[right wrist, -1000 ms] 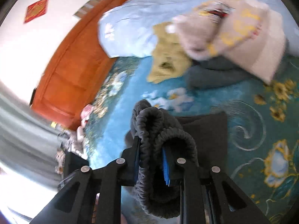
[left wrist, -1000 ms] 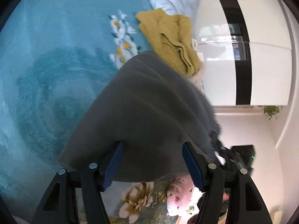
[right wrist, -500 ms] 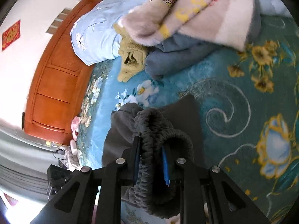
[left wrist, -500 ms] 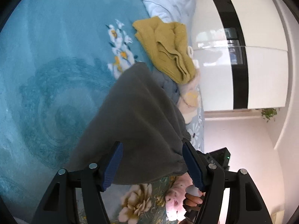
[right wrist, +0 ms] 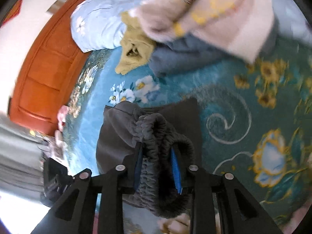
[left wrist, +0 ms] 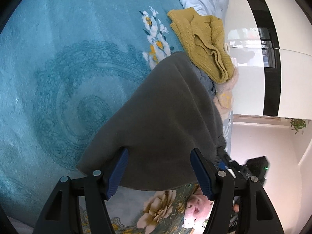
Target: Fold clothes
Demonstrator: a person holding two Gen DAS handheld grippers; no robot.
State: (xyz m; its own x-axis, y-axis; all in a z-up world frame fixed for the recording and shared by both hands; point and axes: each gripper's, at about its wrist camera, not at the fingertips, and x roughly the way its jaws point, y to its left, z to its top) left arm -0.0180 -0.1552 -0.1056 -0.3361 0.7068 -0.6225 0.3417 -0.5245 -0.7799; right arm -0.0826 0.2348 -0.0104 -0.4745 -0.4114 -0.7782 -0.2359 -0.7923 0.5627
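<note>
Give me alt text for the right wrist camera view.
The right gripper is clamped on the ruched elastic waistband of a dark grey fleece garment above a teal floral bedspread. Behind lie a mustard knit, a folded blue-grey garment and a blurred pink fleece.

The right gripper [right wrist: 157, 163] is closed on the ribbed waistband of a dark grey garment [right wrist: 156, 136], which bunches up between the blue-padded fingers [right wrist: 176, 168]. The rest of the cloth lies on a teal floral bedspread [right wrist: 243, 117]. Further back is a pile of clothes [right wrist: 195, 44] (partly blurred), next to a light blue pillow [right wrist: 97, 23] and an orange-brown headboard [right wrist: 44, 64].
</note>
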